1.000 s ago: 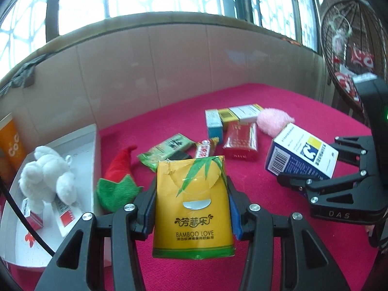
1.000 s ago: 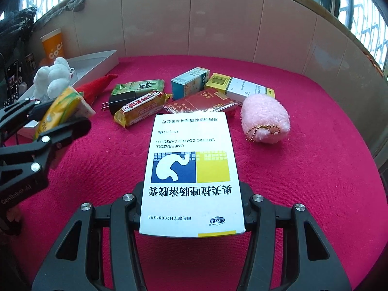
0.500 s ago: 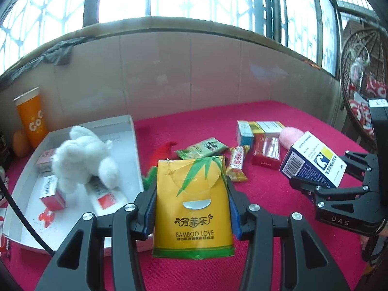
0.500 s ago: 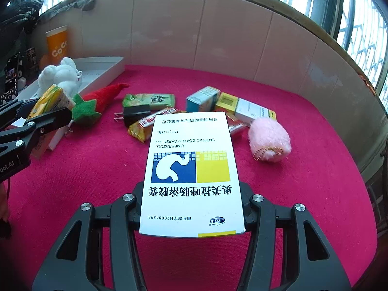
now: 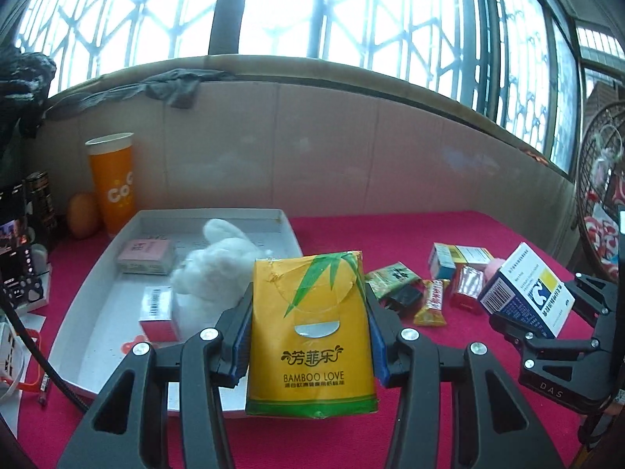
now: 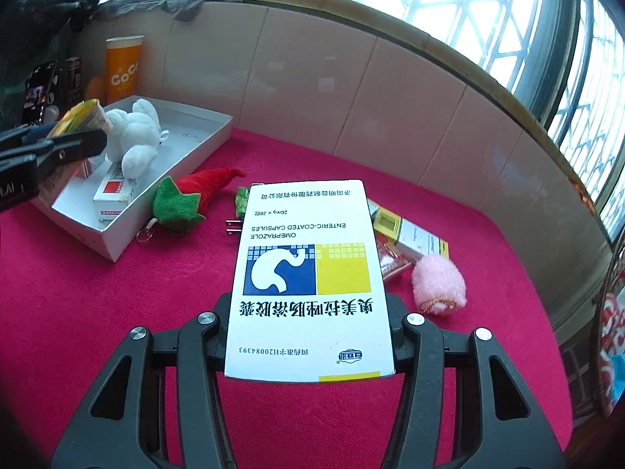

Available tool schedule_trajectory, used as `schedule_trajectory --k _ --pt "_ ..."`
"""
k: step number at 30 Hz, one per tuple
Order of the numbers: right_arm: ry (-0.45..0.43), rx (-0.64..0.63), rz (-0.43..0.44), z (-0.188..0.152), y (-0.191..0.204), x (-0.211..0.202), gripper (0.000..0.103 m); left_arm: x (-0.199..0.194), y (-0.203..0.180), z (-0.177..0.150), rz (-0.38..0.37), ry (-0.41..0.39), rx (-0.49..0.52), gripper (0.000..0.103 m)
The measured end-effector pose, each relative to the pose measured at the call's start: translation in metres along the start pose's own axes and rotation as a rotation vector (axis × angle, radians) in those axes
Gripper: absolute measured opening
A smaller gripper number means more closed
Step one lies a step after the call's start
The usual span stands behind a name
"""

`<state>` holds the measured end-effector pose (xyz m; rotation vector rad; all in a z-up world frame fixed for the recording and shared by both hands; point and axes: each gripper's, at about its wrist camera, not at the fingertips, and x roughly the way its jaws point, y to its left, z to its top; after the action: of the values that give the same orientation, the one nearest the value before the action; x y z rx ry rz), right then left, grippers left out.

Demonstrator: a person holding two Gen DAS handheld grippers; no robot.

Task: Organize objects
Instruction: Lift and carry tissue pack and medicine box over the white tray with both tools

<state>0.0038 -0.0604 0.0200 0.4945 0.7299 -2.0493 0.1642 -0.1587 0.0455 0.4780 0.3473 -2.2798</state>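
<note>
My left gripper point(image 5: 308, 336) is shut on a yellow tissue pack point(image 5: 310, 336) marked BAMBOO LOVE, held above the near right corner of the white tray point(image 5: 97, 281). The tray holds a white plush toy point(image 5: 218, 269), a pink box point(image 5: 146, 256) and a red-and-white box point(image 5: 156, 312). My right gripper point(image 6: 308, 336) is shut on a white, blue and yellow medicine box point(image 6: 308, 285), held over the red cloth right of the tray point(image 6: 195, 152). In the left wrist view the right gripper point(image 5: 547, 324) hangs at the right with that medicine box point(image 5: 527, 293).
On the red cloth point(image 6: 97, 293) lie a red-and-green plush chilli point(image 6: 191, 195), a pink plush point(image 6: 439, 285), several small boxes point(image 5: 457, 258), a green packet point(image 5: 390, 277), a candy bar point(image 5: 431, 301) and a black plug point(image 5: 404, 297). An orange cup point(image 5: 113, 183) stands behind the tray by the wall.
Both grippers have moved left and a little up with their loads. The tray and white plush now lie ahead of the left gripper, and the loose items have shifted right in its view.
</note>
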Motion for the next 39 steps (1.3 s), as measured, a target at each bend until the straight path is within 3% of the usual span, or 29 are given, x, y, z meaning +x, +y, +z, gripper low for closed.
schedule_trajectory --k 7,21,35,39 --pt "-0.026 -0.068 -0.011 0.02 0.02 -0.003 0.051 -0.005 0.033 0.005 0.053 -0.02 -0.061 0.048" --pt "-0.087 -0.17 0.048 0.057 0.071 -0.002 0.051 -0.009 0.095 0.011 0.17 -0.028 -0.123 0.048" --pt "-0.076 -0.066 0.37 0.101 0.114 0.015 0.051 0.028 0.145 0.04 0.203 0.048 -0.178 0.049" --pt "-0.102 -0.076 0.407 0.116 0.132 0.02 0.051 0.044 0.158 0.061 0.191 0.088 -0.2 0.049"
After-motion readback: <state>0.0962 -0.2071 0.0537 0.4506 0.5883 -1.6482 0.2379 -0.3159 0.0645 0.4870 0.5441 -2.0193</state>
